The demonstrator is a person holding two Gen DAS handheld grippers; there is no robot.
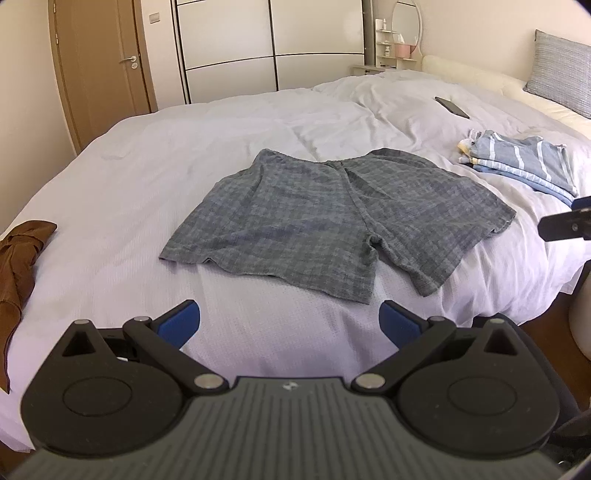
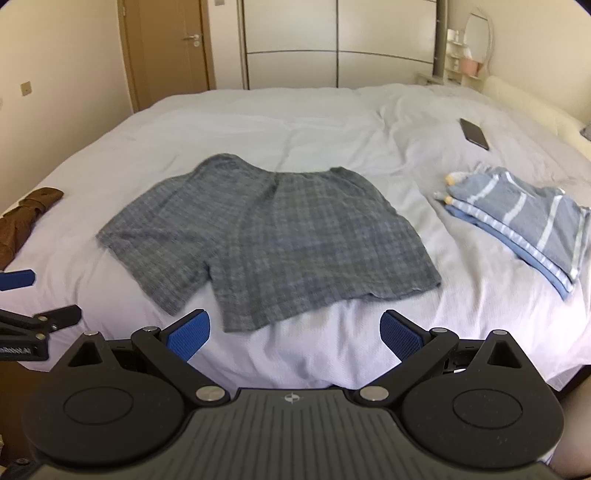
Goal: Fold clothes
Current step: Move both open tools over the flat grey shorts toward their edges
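The shorts (image 1: pixel 325 218) lie flat in the middle of the bed (image 1: pixel 155 177), grey plaid, waistband toward the far wardrobe (image 1: pixel 273 40) and both leg hems toward the near edge. One leg hem curls a little at the near end. No label or print on them can be made out.

Right of the shorts sits a folded stack (image 1: pixel 524 166) of blue striped cloth; a bit of yellow peeks out at its far corner, but what garment that belongs to is hard to tell. Beyond the stack, further from the shorts, a dark phone (image 1: pixel 451 107) lies face up on the cover. Left of the shorts, at the bed's edge, a brown garment (image 1: pixel 18 266) is bunched up and partly cut off by the view.

The left gripper (image 1: pixel 290 319) hovers just short of the shorts' near hems, blue fingers (image 1: pixel 181 323) spread wide, nothing between them. The right gripper (image 2: pixel 295 330) is likewise near the hems, jaws wide apart and empty. In the right view, the left tool's side shows writing that is cropped and blurred; only something like "Robot.AI" reads.

Behind the shorts, past the bed, stand the wardrobe and a brown door (image 1: pixel 99 55). A shelf (image 1: pixel 388 44) with small bottles and a pink box stands under an oval mirror (image 1: pixel 406 18); the items are too small to identify.
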